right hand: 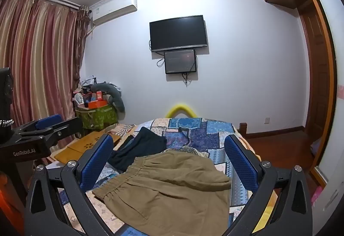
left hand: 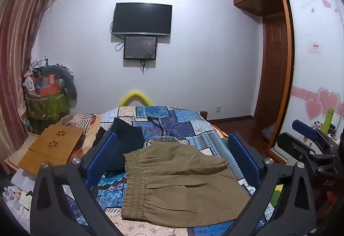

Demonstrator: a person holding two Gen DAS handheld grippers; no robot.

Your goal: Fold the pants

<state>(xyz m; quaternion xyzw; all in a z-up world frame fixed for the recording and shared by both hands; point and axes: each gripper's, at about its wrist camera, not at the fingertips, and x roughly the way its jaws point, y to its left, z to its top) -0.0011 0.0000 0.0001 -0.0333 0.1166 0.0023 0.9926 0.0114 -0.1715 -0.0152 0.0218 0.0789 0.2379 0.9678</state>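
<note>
Olive-brown pants [left hand: 178, 182] lie folded into a compact stack on the blue patchwork bedspread [left hand: 182, 124], elastic waistband toward the left. In the right wrist view the same pants [right hand: 172, 188] fill the lower middle. My left gripper [left hand: 172, 150] hovers above them, open, its blue pads [left hand: 101, 156] wide apart and touching nothing. My right gripper [right hand: 169, 154] is open too, held over the pants with nothing between its fingers. The right gripper [left hand: 311, 141] also shows at the right edge of the left wrist view, and the left gripper [right hand: 43, 130] at the left edge of the right wrist view.
A dark garment [left hand: 126, 139] lies on the bed just behind the pants. A wooden lap tray [left hand: 51, 148] rests at the bed's left side. A laden green basket [left hand: 47, 102] stands by the striped curtain [left hand: 15, 47]. Wardrobe [left hand: 314, 64] and wooden floor [left hand: 243, 126] are right.
</note>
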